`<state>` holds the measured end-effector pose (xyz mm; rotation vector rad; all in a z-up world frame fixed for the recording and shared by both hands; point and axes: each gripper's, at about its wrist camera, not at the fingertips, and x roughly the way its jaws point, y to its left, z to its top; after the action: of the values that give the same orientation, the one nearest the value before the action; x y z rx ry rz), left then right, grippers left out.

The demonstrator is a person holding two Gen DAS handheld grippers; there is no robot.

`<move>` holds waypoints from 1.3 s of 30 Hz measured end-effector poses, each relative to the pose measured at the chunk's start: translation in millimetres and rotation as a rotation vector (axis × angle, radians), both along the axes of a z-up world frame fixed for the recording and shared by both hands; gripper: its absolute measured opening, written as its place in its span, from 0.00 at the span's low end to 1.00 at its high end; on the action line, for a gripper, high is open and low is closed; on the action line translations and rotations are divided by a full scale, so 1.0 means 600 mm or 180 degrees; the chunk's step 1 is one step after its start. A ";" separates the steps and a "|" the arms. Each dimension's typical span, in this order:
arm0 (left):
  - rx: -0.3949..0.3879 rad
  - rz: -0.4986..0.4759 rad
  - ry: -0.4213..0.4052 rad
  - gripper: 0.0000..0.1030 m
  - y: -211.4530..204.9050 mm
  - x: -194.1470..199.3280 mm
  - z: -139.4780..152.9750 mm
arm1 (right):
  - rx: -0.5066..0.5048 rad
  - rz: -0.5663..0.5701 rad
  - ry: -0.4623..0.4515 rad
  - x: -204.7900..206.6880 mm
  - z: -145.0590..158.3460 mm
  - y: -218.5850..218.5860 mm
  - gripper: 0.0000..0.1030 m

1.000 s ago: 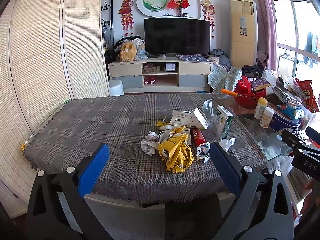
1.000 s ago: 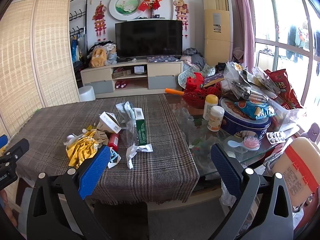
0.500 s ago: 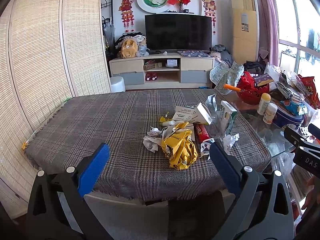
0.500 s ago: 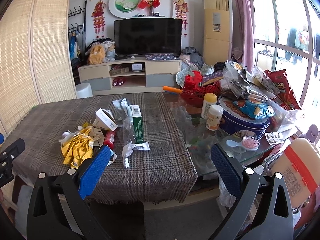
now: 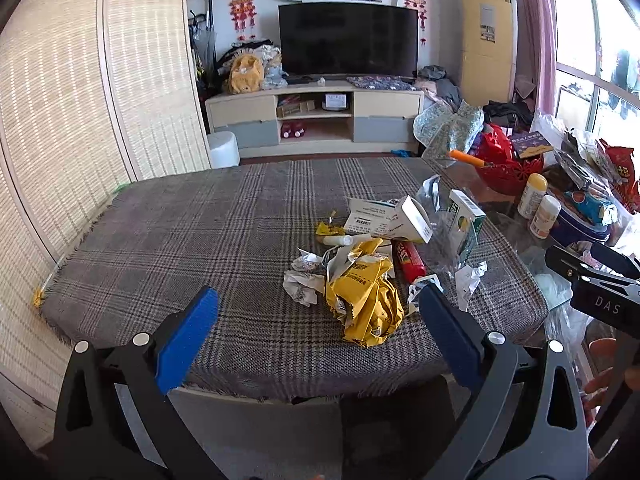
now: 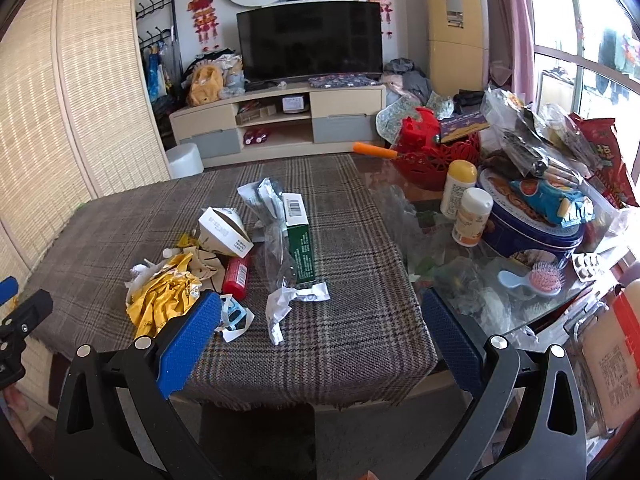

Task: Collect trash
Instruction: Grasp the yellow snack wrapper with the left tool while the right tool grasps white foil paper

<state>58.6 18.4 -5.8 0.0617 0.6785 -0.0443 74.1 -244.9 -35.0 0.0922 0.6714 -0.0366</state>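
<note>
While both tools hung short of the near edge of the plaid-covered table [image 5: 168,236], the left gripper [image 5: 316,312] and right gripper [image 6: 320,320] were spread wide with nothing between their blue pads. Trash lay heaped toward the cloth's right edge: a crumpled yellow wrapper [image 5: 366,300] nearest, wadded white paper [image 5: 302,286] touching its left side, a red tube [image 5: 409,262], a torn white carton [image 5: 394,220] and an upright green box [image 5: 464,222] behind. A twisted white scrap [image 6: 292,302] lay apart, near the front edge.

"DAS" reads on the right tool's [image 5: 600,280] black body.
</note>
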 end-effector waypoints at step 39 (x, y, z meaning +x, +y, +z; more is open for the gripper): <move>-0.0176 -0.0388 0.1100 0.70 -0.044 0.199 -0.146 | 0.0655 0.0428 0.1141 0.163 -0.153 -0.009 0.08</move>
<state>178.3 -8.0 -93.1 0.0425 1.0180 -0.1943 172.1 -250.1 -126.8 0.2418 1.0373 0.1491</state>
